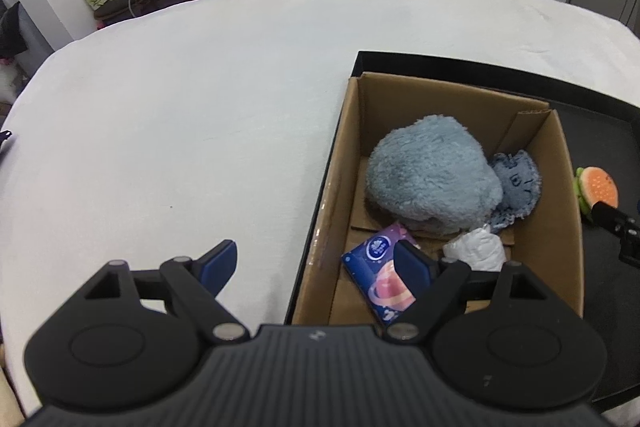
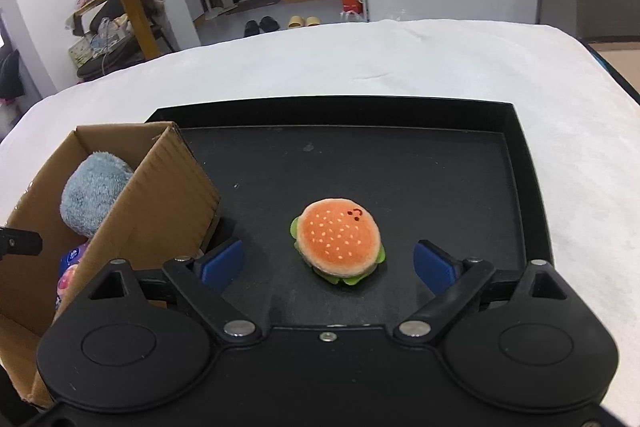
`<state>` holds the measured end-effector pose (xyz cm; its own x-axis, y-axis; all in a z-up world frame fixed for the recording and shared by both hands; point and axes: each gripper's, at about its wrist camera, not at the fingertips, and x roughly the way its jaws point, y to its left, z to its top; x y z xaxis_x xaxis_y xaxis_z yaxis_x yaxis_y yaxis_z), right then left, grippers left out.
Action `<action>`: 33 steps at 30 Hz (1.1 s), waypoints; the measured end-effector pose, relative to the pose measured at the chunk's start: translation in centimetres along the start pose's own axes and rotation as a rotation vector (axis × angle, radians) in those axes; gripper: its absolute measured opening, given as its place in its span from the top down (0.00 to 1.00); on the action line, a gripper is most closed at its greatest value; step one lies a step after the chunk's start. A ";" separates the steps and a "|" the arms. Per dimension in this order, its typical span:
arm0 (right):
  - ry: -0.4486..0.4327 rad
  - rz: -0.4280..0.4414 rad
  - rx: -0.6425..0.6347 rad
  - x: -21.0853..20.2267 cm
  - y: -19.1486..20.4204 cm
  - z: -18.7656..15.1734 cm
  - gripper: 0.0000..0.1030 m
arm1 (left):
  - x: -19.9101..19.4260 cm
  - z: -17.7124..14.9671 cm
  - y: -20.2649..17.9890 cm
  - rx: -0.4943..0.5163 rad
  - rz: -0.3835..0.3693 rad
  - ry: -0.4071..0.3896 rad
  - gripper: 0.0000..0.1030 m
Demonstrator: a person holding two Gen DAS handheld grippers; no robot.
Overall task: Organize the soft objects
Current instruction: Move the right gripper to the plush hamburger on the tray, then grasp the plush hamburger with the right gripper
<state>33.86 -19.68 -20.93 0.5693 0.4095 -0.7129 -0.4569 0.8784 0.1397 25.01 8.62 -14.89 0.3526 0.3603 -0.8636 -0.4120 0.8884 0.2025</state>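
Already the brown cardboard box (image 1: 452, 163) holds several soft things; only the orange plush burger (image 2: 338, 241) remains on the black tray (image 2: 400, 163), between the right gripper's (image 2: 329, 265) open, empty jaws.

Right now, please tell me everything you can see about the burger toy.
The burger toy is a small round plush: an orange bun top with pale dots and a small dark mark, green felt lettuce showing at the edges. It lies flat on the black tray, right of the box, not touching it. It sits between the open fingers of the right claw, ungrasped.
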 end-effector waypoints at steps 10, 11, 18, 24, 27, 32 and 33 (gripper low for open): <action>0.013 -0.042 -0.008 2.3 -0.5 0.0 0.08 | 0.7 0.3 -0.2 0.007 0.032 0.010 0.18; 0.016 -0.044 -0.019 2.5 -0.4 -0.1 0.08 | 0.8 0.2 -0.2 0.000 0.031 0.016 0.18; 0.002 -0.046 -0.052 3.1 0.0 -0.3 0.40 | 0.8 0.2 -0.1 0.003 0.037 0.019 0.18; 0.024 -0.052 -0.038 2.5 -0.5 -0.8 0.56 | 0.6 0.6 0.3 -0.014 0.046 0.016 0.18; 0.028 -0.055 -0.022 1.9 -0.9 -1.0 0.57 | 0.3 0.8 0.5 -0.021 0.044 0.010 0.18; 0.014 -0.035 0.000 0.2 -1.1 -1.0 0.57 | -0.5 0.6 0.9 -0.033 0.031 -0.004 0.18; 0.016 -0.033 0.002 0.1 -1.2 -0.9 0.57 | -0.6 0.6 1.0 -0.036 0.025 -0.006 0.18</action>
<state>33.85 -20.90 -21.76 0.5731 0.3766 -0.7278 -0.4370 0.8918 0.1173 24.90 9.46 -13.85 0.3468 0.3844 -0.8556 -0.4511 0.8681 0.2072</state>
